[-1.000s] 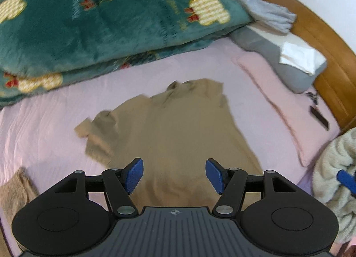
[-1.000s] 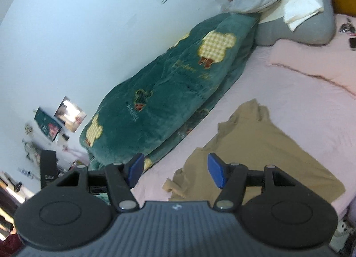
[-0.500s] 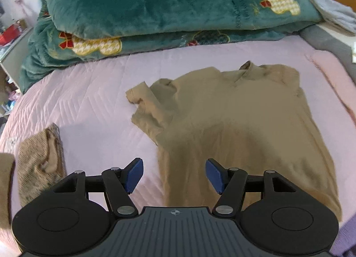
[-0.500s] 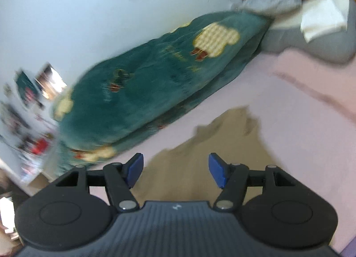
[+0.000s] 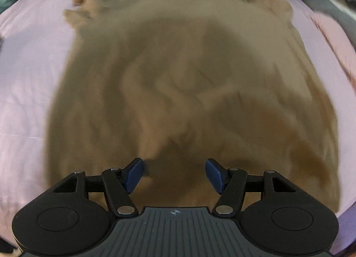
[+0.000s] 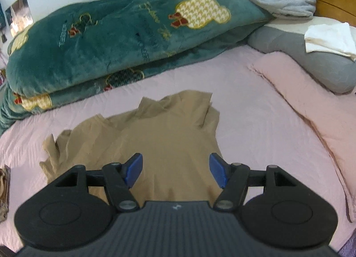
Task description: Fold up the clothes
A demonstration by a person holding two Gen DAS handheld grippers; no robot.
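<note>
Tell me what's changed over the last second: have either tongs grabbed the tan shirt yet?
No grab yet. The left tongs dropped in close over the tan shirt, which now fills that view. The right tongs swung from the wall side to face the shirt squarely. Both stay open and empty; the shirt stays spread on the pink sheet.

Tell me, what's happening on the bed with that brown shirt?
A person is getting ready to fold it. The tan shirt lies spread out, a bit rumpled, on the pink bedsheet. The left hand-held gripper is open right above the shirt, and the right hand-held gripper is open too. Neither one has grabbed any cloth yet.
</note>
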